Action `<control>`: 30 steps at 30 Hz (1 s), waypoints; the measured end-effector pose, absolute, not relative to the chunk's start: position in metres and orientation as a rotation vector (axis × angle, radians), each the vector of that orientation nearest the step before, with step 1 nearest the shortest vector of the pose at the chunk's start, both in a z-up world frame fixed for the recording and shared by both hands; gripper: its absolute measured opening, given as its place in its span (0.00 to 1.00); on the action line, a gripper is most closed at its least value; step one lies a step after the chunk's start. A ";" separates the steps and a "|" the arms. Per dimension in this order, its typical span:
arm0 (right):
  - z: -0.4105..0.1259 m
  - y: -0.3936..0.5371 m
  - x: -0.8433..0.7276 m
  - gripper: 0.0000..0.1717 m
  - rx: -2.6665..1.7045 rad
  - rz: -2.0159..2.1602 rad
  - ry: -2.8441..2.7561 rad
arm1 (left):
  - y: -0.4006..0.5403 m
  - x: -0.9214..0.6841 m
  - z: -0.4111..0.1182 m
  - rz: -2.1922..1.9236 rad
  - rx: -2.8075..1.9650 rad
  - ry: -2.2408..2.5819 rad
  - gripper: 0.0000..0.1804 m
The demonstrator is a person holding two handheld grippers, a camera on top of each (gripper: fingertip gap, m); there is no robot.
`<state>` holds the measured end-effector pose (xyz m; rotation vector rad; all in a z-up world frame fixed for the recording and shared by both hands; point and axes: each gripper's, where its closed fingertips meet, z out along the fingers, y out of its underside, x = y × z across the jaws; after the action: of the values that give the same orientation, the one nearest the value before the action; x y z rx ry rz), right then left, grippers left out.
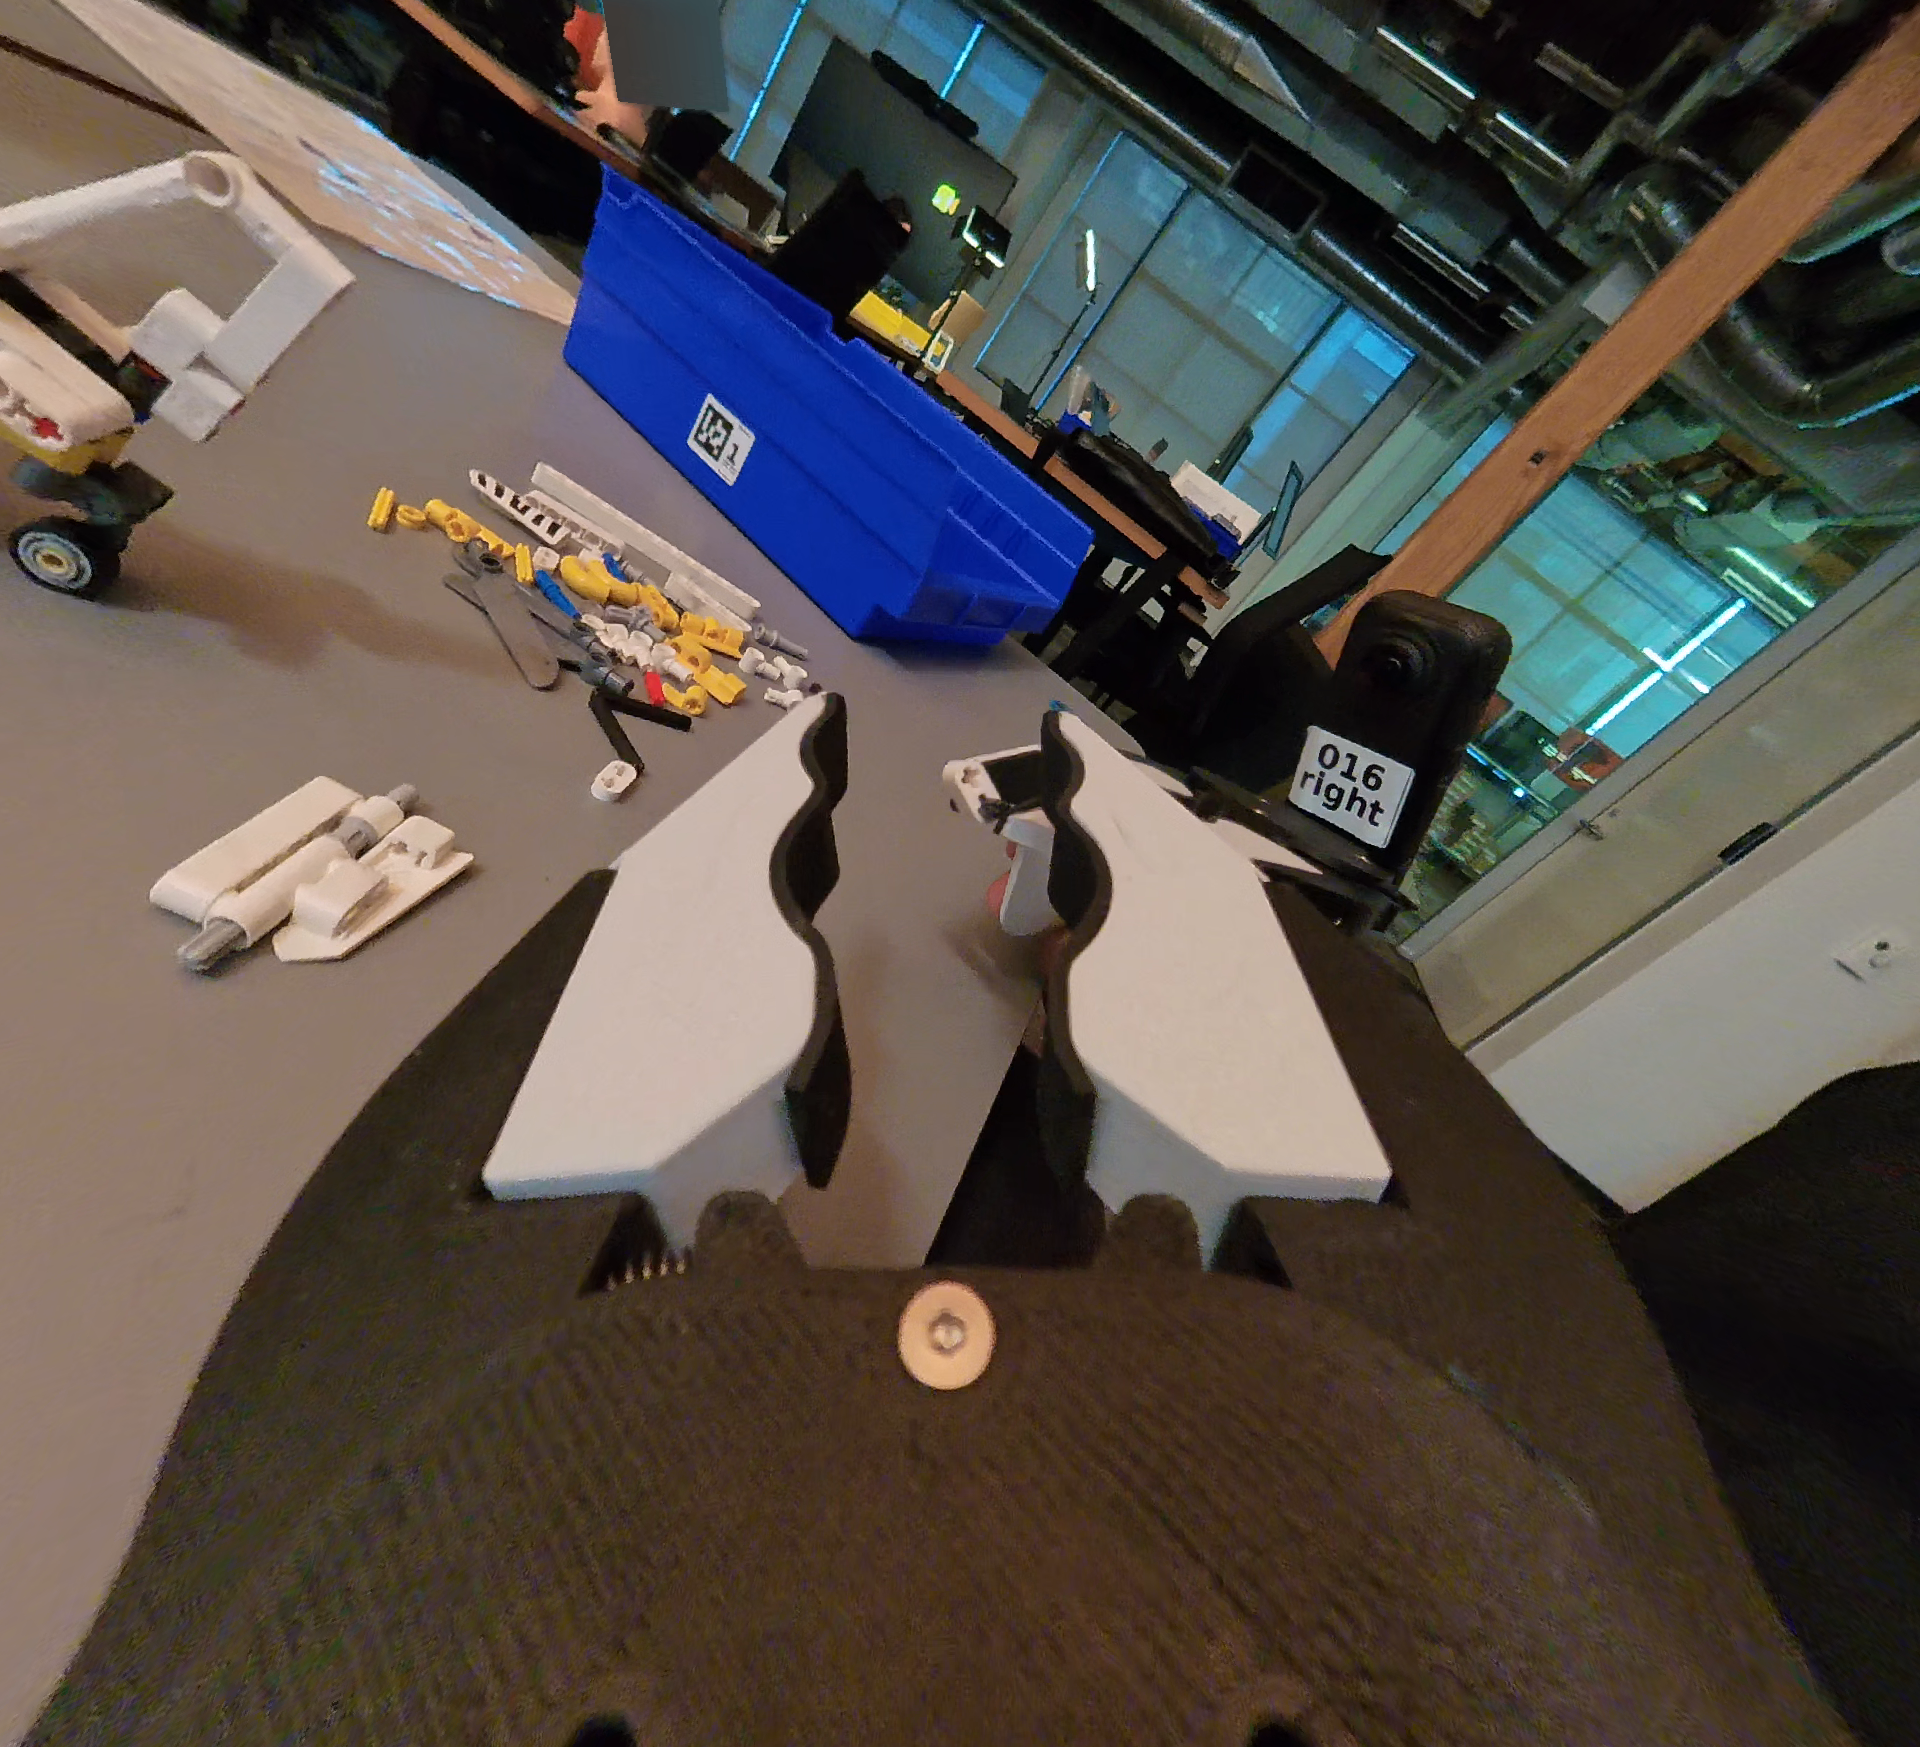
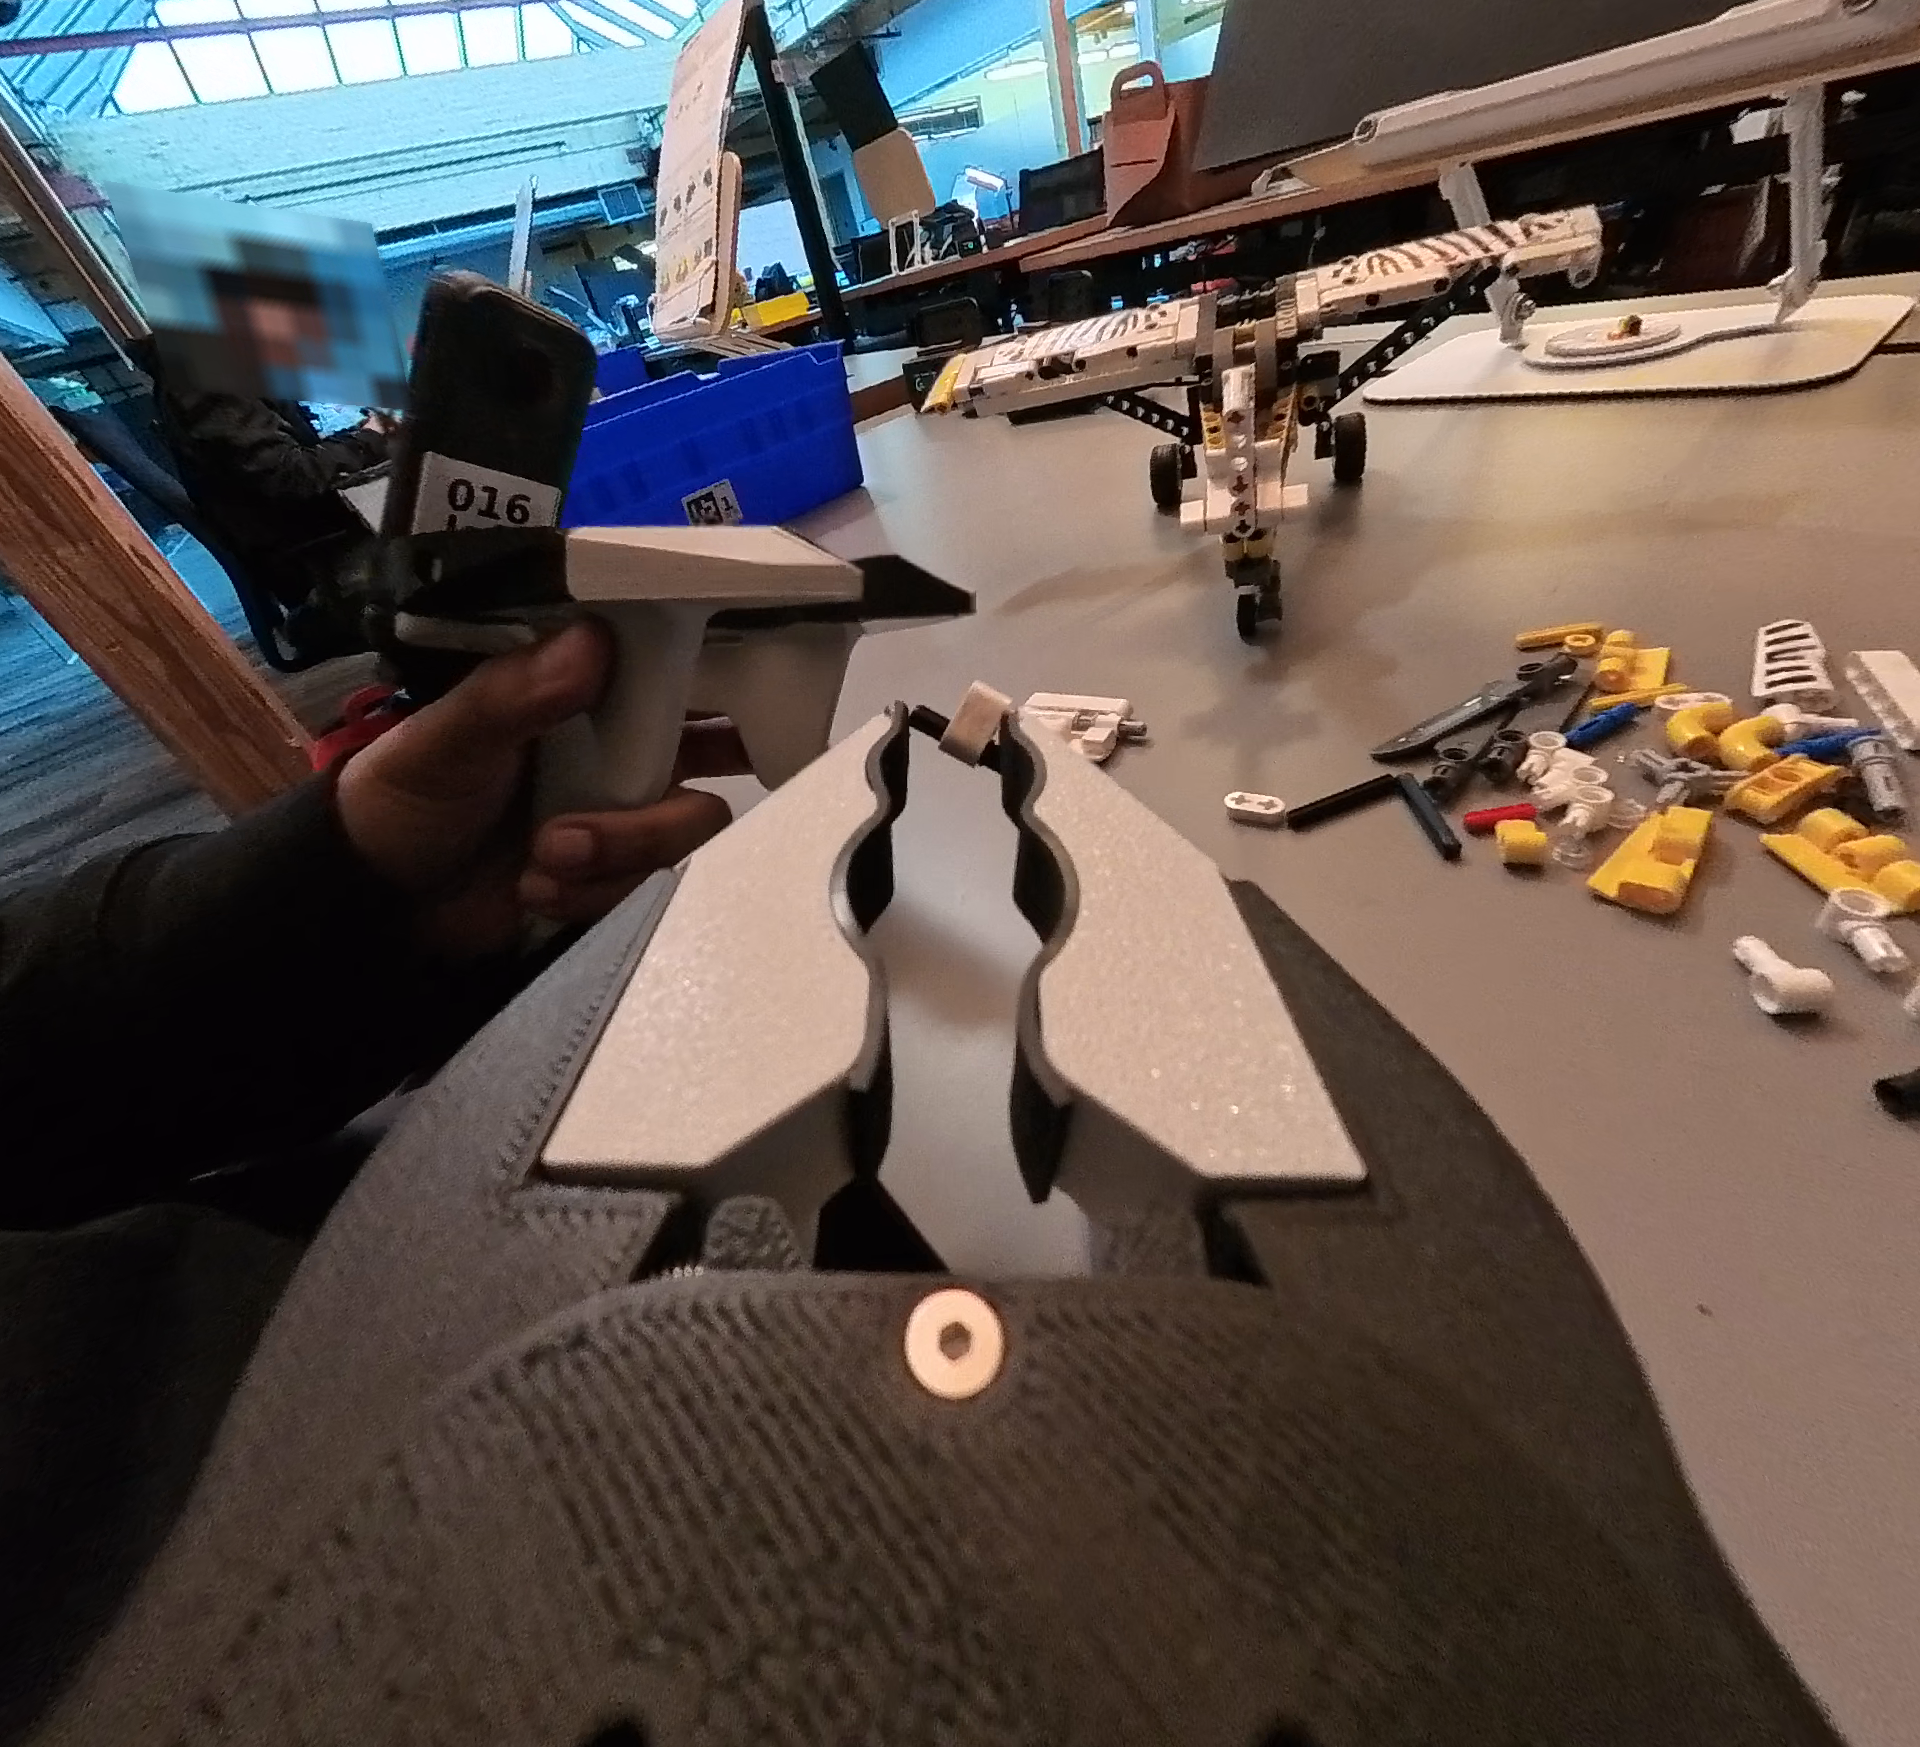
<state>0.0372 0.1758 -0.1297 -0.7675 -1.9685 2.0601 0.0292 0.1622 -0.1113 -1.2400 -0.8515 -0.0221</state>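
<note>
White connector on black axle [image 2: 971, 723] pinched at right gripper [image 2: 954, 729] tips, above grey table [image 2: 1455, 1230]. Left gripper [image 1: 940, 741] agape, bare, just left of it. Loose parts [image 2: 1662, 793] scattered right; toy plane [image 2: 1257, 378] beyond; blue bin [image 2: 717, 435] far left. Axle ends hidden by pads.

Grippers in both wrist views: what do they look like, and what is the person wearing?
Both grippers, left and right, have pale grey wedge fingers with wavy black pads on textured black bodies. The left has a pale pistol handle, black camera block and white label. The sleeve is dark.
</note>
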 end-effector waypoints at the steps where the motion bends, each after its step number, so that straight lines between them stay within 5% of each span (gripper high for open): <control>1: -0.129 0.177 0.037 0.09 -0.763 2.050 -1.962 | 0.162 0.029 -0.113 -0.029 -1.245 -0.862 0.18; 19: -0.124 0.171 0.042 0.09 -0.342 1.580 -1.832 | 0.181 0.044 -0.118 -0.293 -1.215 -0.880 0.17; 26: -0.120 0.166 0.049 0.09 -0.259 1.563 -1.794 | 0.182 0.048 -0.117 -0.375 -1.187 -0.875 0.02; 30: -0.118 0.166 0.050 0.09 -0.257 1.561 -1.774 | 0.182 0.049 -0.116 -0.378 -1.189 -0.866 0.01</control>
<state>0.0500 0.1659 -0.1184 -0.2571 -1.7737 1.5613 0.0488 0.1822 -0.1162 -1.1889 -0.8663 -0.3775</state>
